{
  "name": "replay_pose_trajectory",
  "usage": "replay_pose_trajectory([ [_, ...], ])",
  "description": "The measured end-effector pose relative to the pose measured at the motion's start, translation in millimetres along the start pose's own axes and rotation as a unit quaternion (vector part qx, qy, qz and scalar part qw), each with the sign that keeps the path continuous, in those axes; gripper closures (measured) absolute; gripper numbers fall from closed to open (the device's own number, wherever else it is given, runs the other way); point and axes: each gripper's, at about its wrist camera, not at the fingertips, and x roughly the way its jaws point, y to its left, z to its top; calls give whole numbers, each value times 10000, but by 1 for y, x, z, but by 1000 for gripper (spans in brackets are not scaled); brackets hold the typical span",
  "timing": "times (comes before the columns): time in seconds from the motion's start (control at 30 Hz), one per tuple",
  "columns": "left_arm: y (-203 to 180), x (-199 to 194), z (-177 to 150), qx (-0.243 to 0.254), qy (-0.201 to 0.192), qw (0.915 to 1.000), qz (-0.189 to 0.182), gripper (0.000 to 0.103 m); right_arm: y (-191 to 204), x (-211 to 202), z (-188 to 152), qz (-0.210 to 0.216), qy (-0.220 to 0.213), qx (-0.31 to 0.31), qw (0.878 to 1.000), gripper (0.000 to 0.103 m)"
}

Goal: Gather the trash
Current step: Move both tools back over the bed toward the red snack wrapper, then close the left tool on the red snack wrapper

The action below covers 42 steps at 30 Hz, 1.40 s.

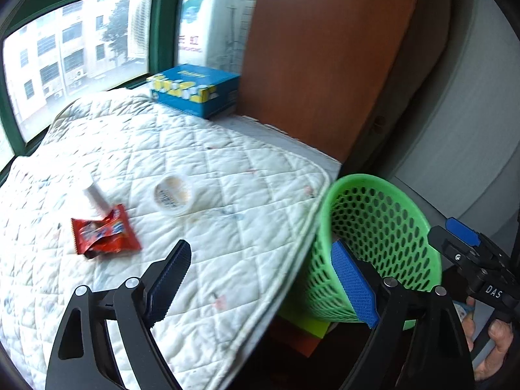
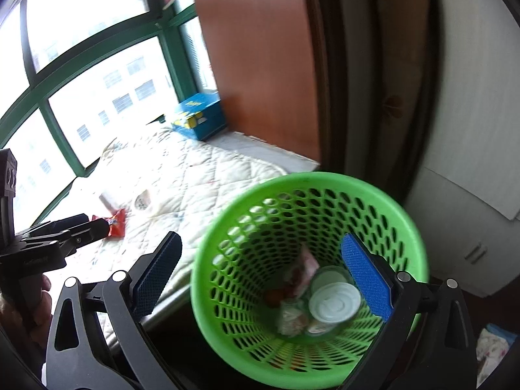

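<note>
A red snack wrapper [image 1: 105,232] lies crumpled on the white quilted mat [image 1: 211,149], with a white tube [image 1: 96,195] touching its far edge. A clear round cup [image 1: 174,195] rests on the mat to their right. My left gripper [image 1: 260,247] is open and empty above the mat's near right edge. A green mesh basket [image 2: 292,182] stands off that edge. In it are a white round lid [image 2: 334,304], a pink wrapper [image 2: 307,266] and other scraps. My right gripper [image 2: 260,239] hovers open over the basket's near rim, its fingers touching nothing.
A blue and yellow box [image 1: 195,89] sits at the mat's far end by the green-framed window [image 1: 156,32]. A brown wooden panel [image 1: 318,58] rises behind the basket. A white cabinet [image 2: 471,178] stands to the right. A hand [image 1: 497,341] holds the right gripper's handle.
</note>
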Motion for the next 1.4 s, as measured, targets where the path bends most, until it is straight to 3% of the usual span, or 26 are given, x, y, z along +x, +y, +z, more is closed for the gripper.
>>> replay_pose_trajectory([
  [0.33, 91, -5, -14, -806, 33, 9946, 654, 18, 52, 30, 6, 366, 201, -414, 9983, 6],
  [0.6, 146, 19, -24, -1294, 268, 9863, 989, 15, 82, 50, 6, 576, 325, -591, 9961, 6],
  [1.17, 186, 91, -7, -1703, 620, 9738, 1376, 10, 102, 91, 8, 717, 642, -692, 9929, 6],
  [1.4, 189, 110, -4, -1609, 719, 9687, 1749, 10, 105, 105, 7, 721, 754, -707, 9920, 6],
])
